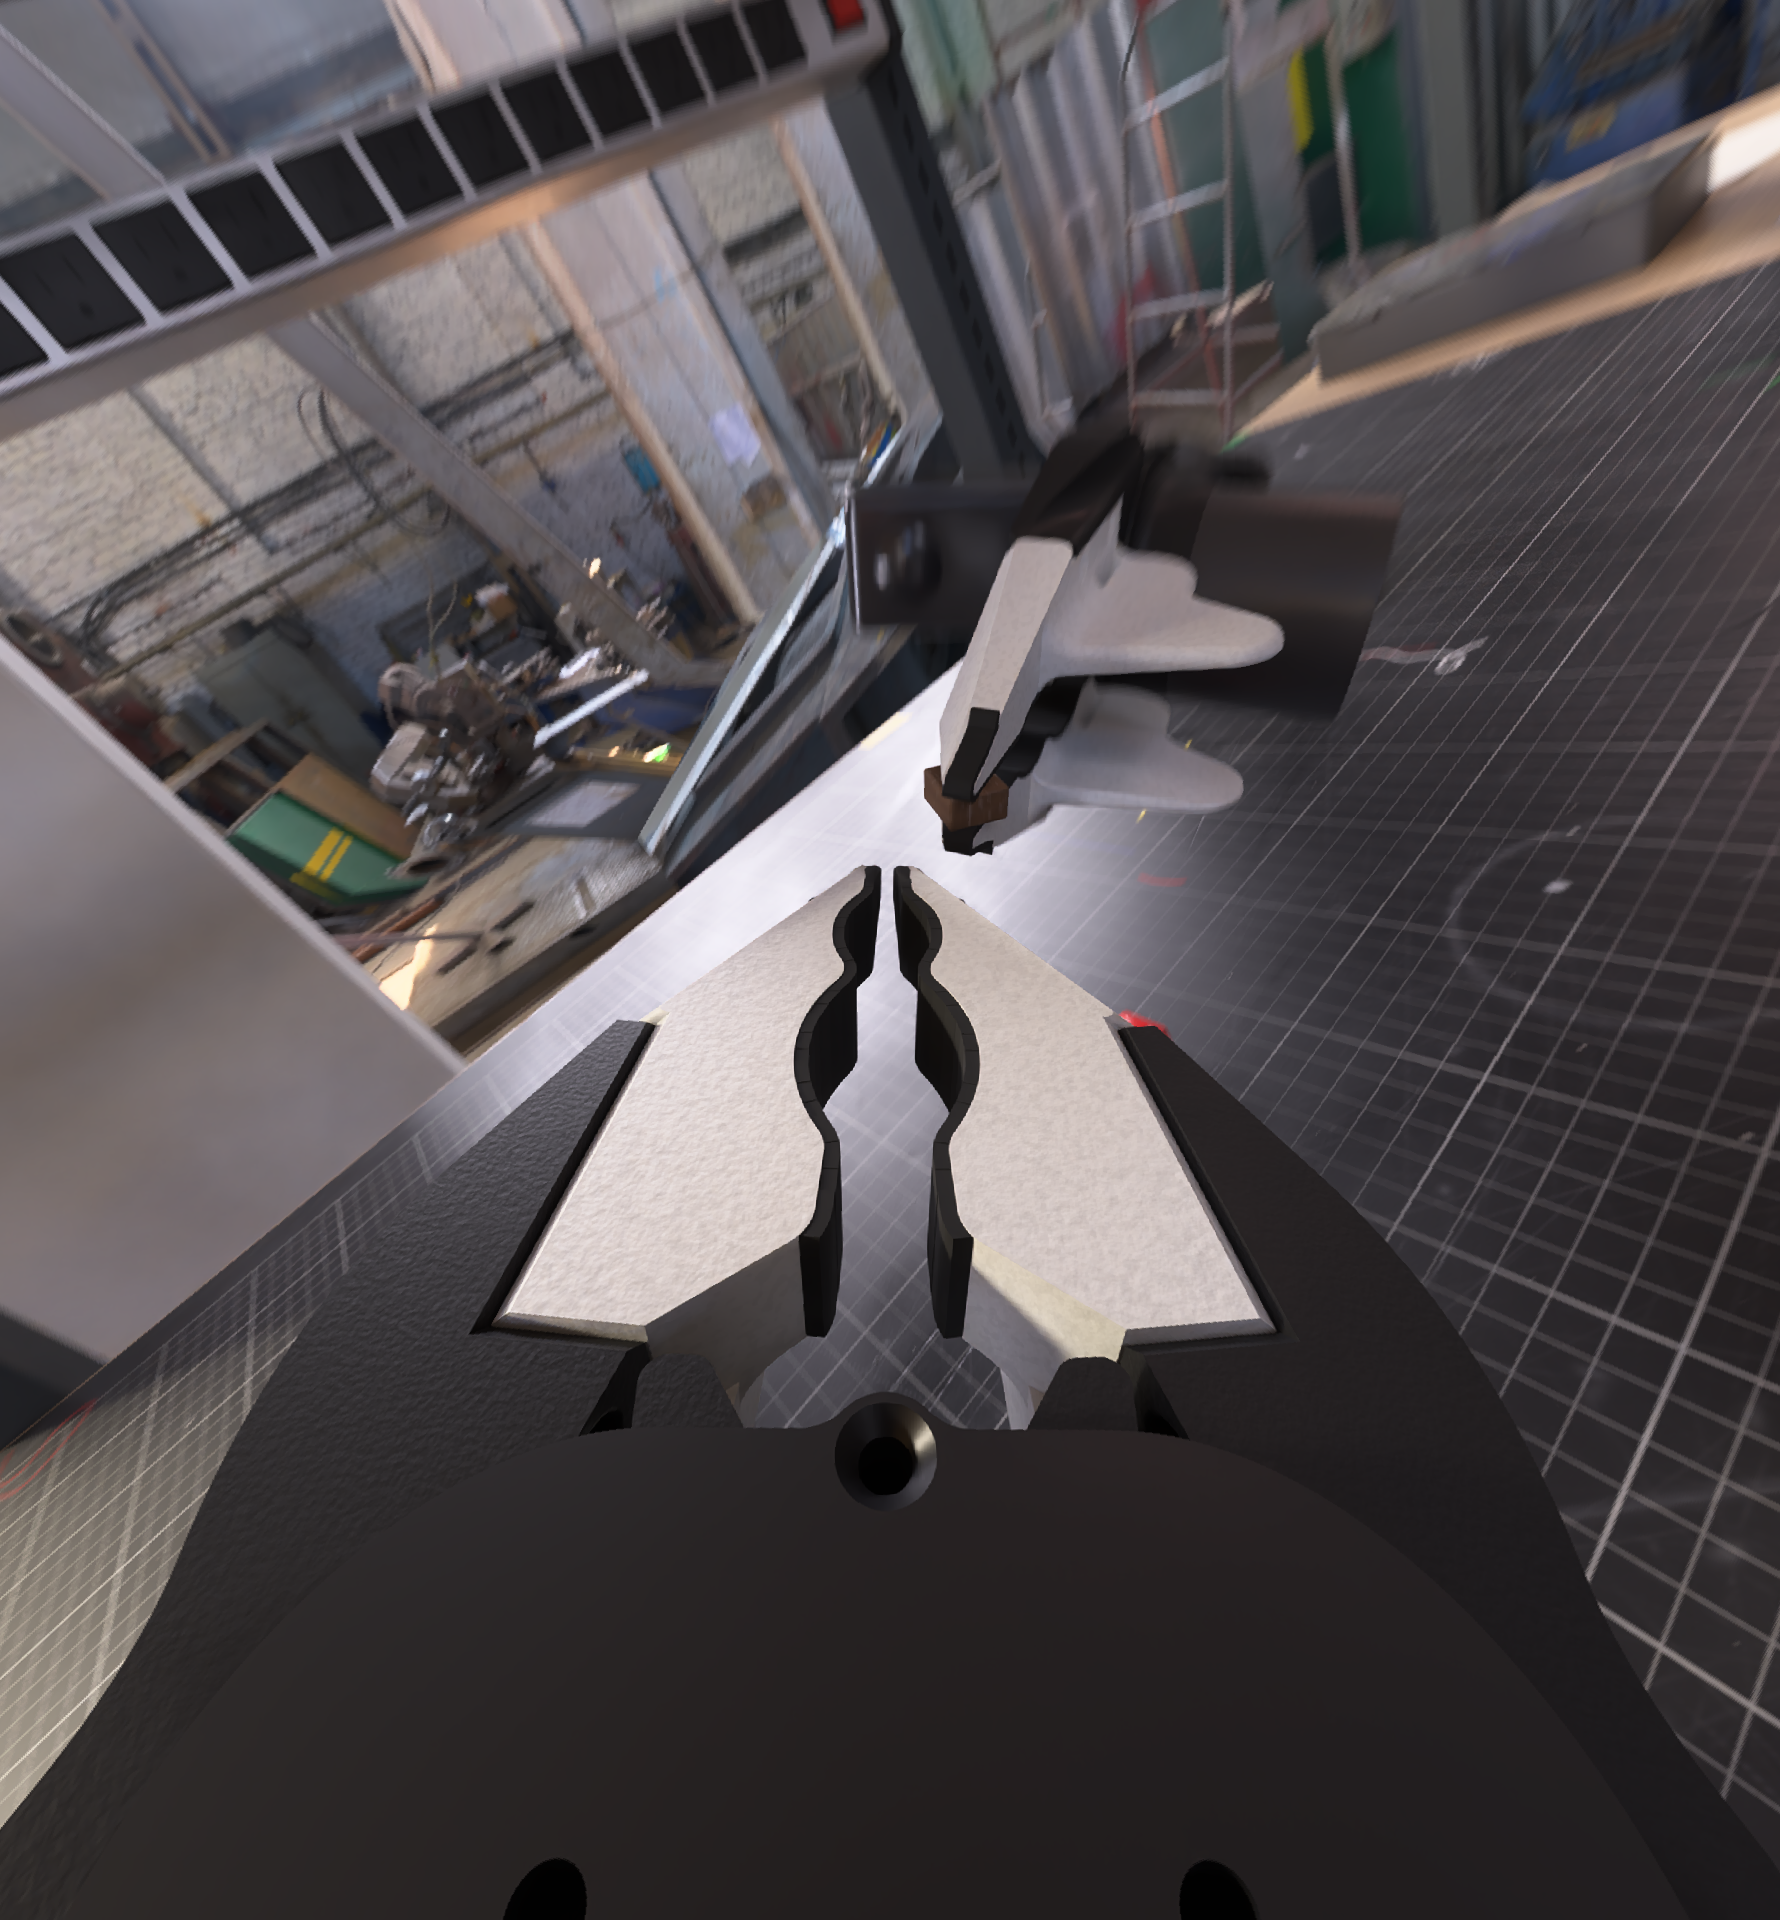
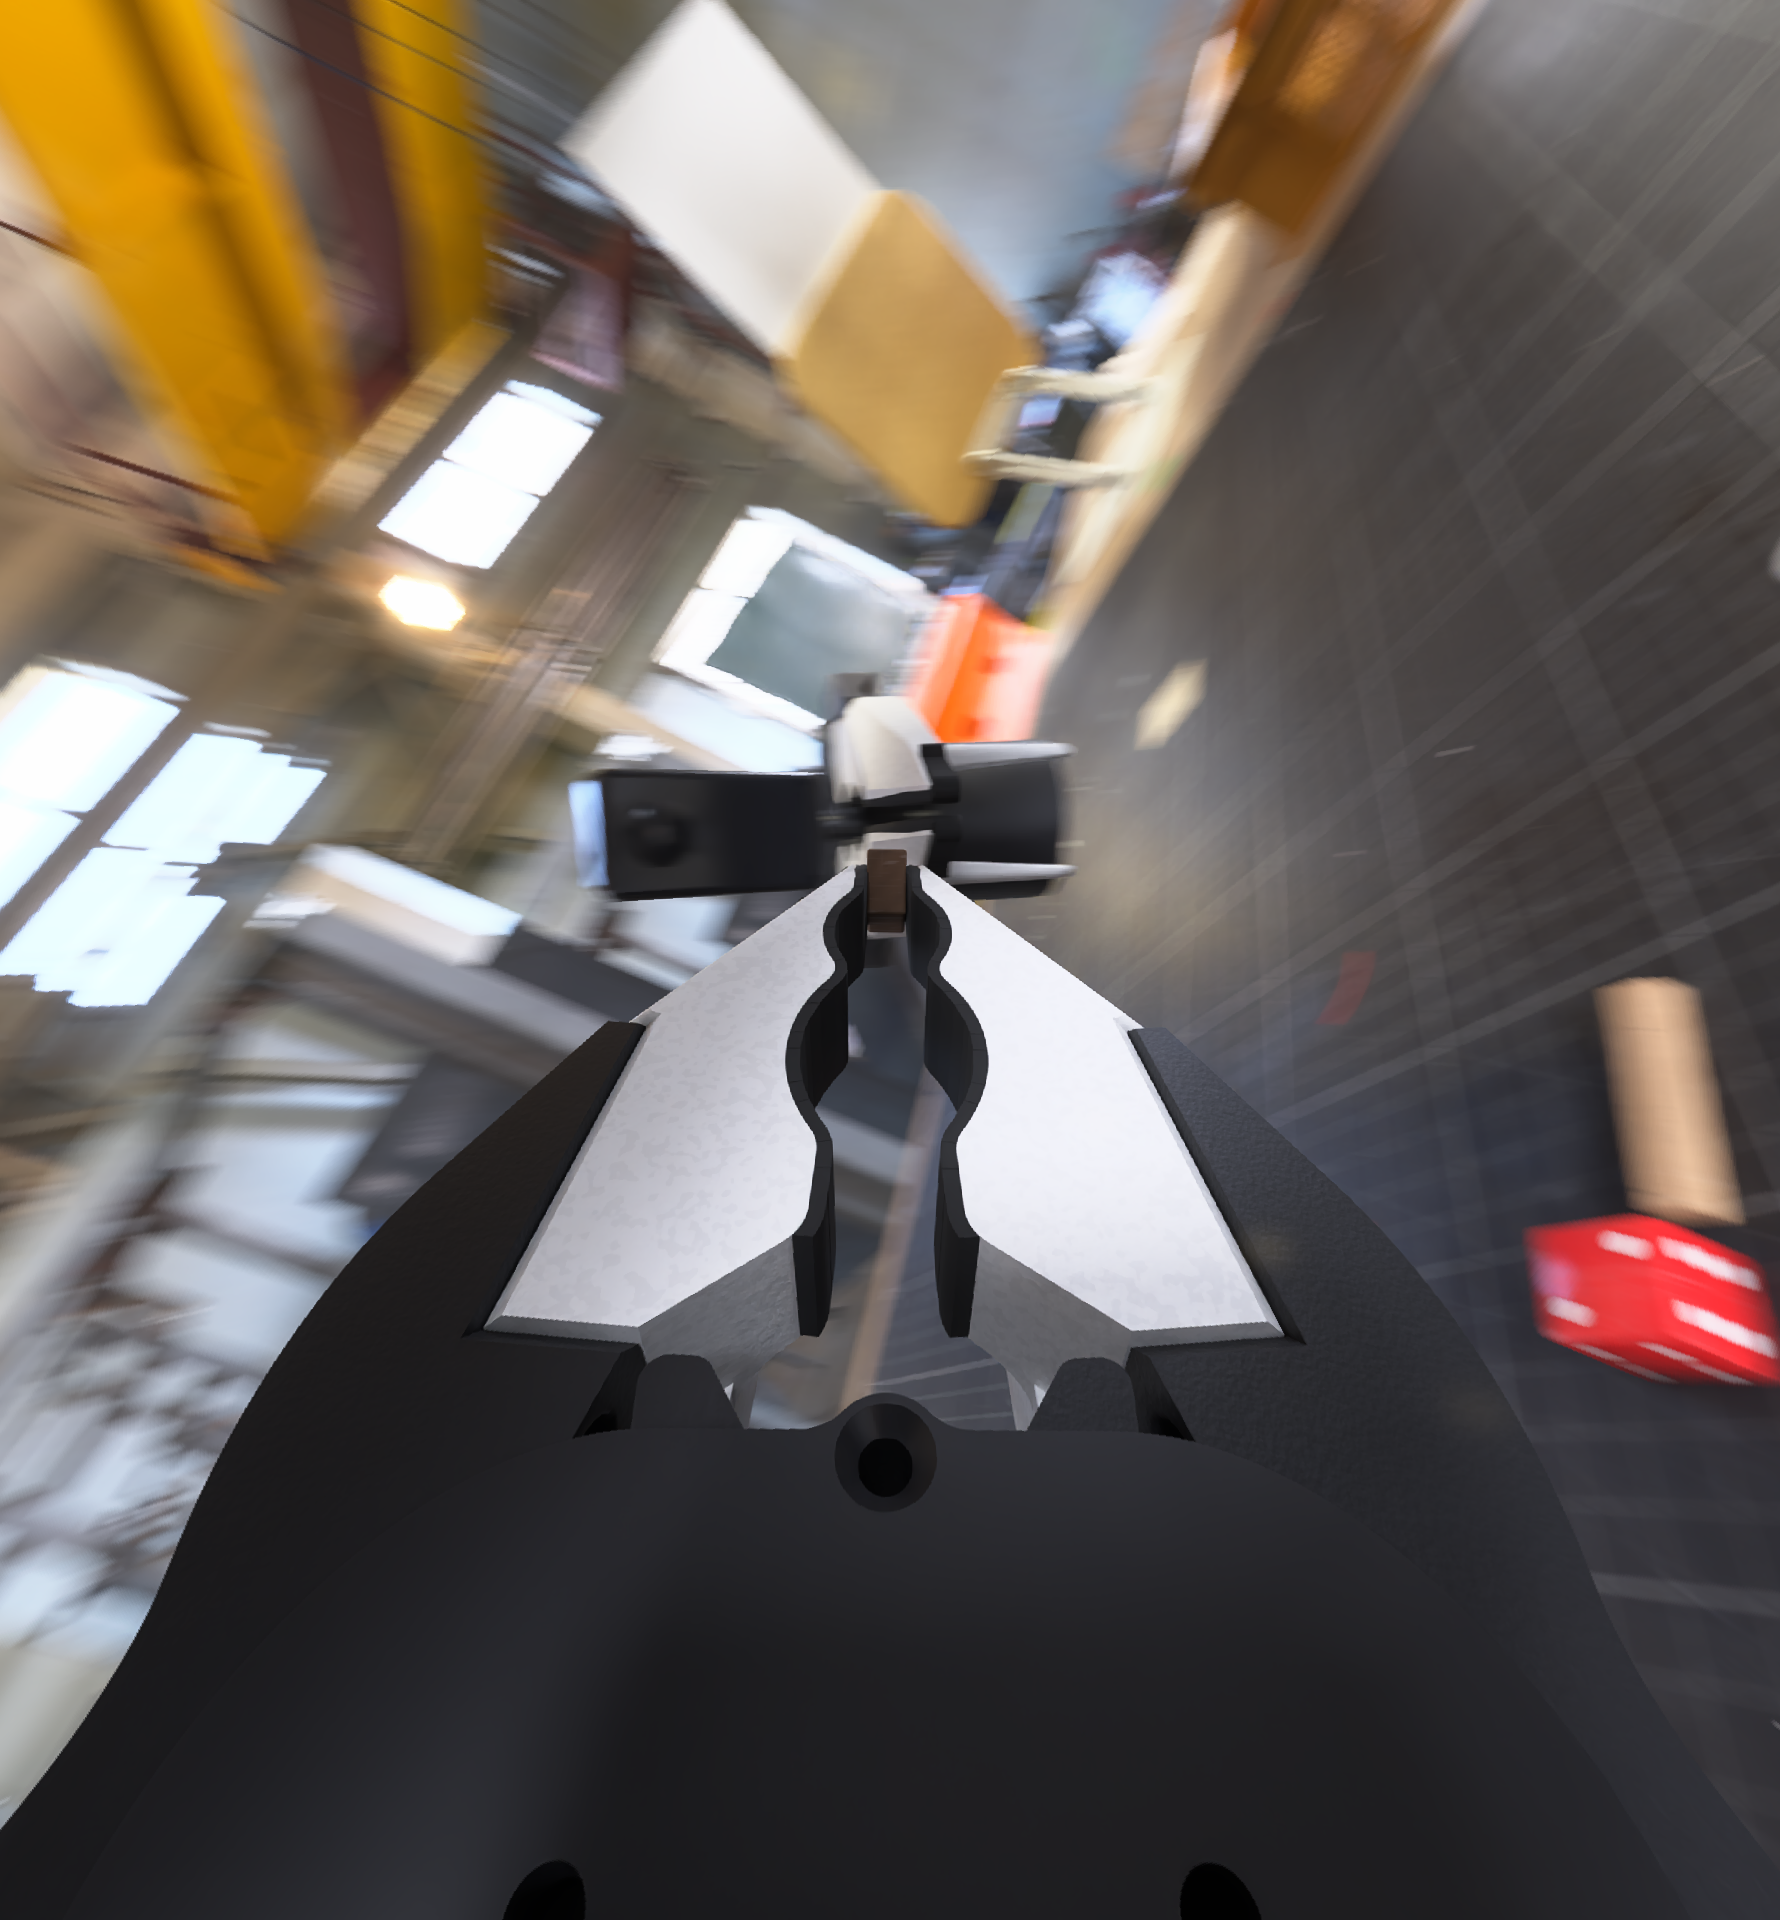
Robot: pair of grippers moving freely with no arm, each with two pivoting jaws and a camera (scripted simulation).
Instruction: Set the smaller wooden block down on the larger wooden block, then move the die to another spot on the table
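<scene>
The right gripper [image 2: 886, 899] was clamped on the smaller wooden block [image 2: 886, 891], a dark brown piece pinched at the very fingertips and carried in the air above the table [image 2: 1488, 727]. In its own view, heavily blurred, the larger wooden block [image 2: 1667, 1101] lay off to the right of the fingers, pale and long, with its long axis running roughly the same way the fingers pointed. The red die [image 2: 1655, 1311] sat just beside the near end of that block; whether they touched could not be told. So the held block had to travel rightward and down, with the die close to the landing spot. The left gripper [image 1: 887, 878] hung over the desk's pale edge, jaws nearly together on nothing, facing the right one and not obviously nearer to the larger block
</scene>
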